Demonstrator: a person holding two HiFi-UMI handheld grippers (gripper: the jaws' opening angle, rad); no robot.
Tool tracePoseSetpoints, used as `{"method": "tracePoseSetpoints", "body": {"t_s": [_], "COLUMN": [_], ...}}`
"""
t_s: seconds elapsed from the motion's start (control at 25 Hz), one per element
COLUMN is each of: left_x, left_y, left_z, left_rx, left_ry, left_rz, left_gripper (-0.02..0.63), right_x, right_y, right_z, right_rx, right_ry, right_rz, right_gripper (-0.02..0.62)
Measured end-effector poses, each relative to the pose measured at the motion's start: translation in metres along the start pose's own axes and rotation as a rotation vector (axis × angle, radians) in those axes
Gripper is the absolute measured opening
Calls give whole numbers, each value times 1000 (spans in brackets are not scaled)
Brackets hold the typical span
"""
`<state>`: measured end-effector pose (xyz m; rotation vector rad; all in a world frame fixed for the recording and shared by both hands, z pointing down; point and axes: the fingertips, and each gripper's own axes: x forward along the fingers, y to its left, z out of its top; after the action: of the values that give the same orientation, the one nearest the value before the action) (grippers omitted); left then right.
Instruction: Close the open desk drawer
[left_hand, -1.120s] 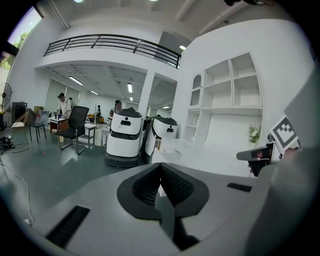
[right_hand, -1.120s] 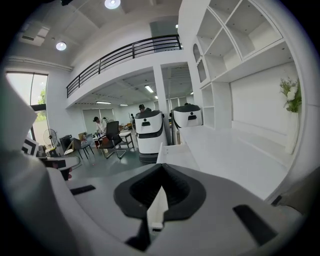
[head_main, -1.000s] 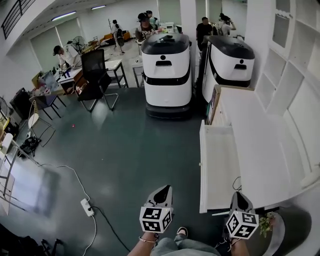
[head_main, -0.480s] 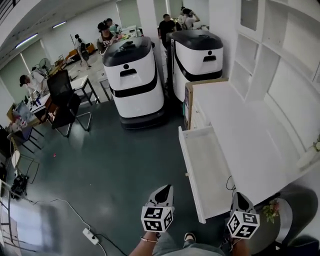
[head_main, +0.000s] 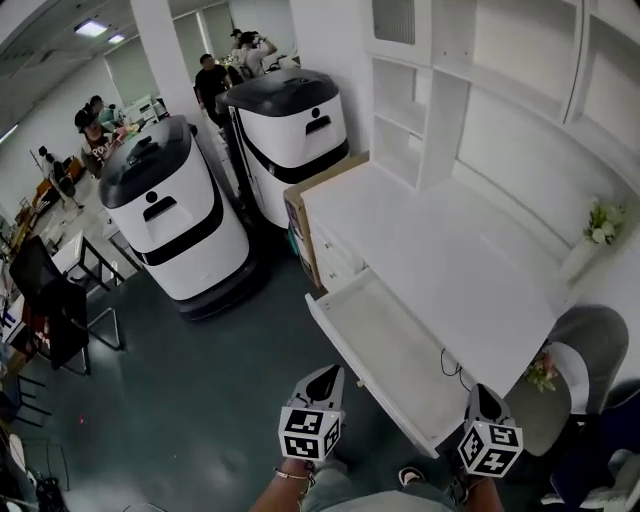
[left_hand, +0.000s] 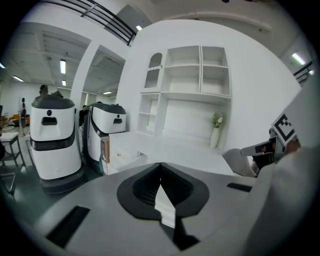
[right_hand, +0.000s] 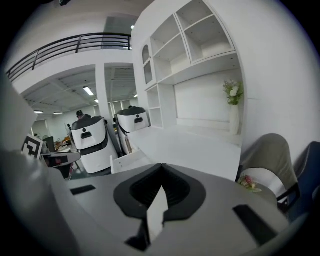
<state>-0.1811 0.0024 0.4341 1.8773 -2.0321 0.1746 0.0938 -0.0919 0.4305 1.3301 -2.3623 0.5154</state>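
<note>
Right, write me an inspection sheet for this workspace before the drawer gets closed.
Surface: white desk top, bare except a flower vase at its back corner.
Job's things: drawer open, nothing seen inside.
Clutter: flowers on the grey chair.
Grippers: left gripper and right gripper shut, holding nothing, apart from the drawer.
Cables: thin cable at the desk's front edge.
Surroundings: white wheeled machines, wall shelves, people behind.
</note>
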Motion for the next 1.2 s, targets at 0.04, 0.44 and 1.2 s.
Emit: {"method": "tracePoseSetpoints", "body": {"t_s": [0.04,0.44,1.2], "left_x": [5,51,85], "left_y": [4,21,33], "left_z": [3,8,-34], "left_rx": [12,153,194], "left_ry": [5,80,213], "left_rz": [-24,-268,-320], "left_gripper": [18,18,18], "right_x": [-1,-12,8], "right_y": [2,21,21], "right_z": [0,-14,-49], "right_rx": [14,170,216], "right_ry": [-2,-48,20], "right_rz": [-24,-273,-351], "right_gripper": [6,6,6]}}
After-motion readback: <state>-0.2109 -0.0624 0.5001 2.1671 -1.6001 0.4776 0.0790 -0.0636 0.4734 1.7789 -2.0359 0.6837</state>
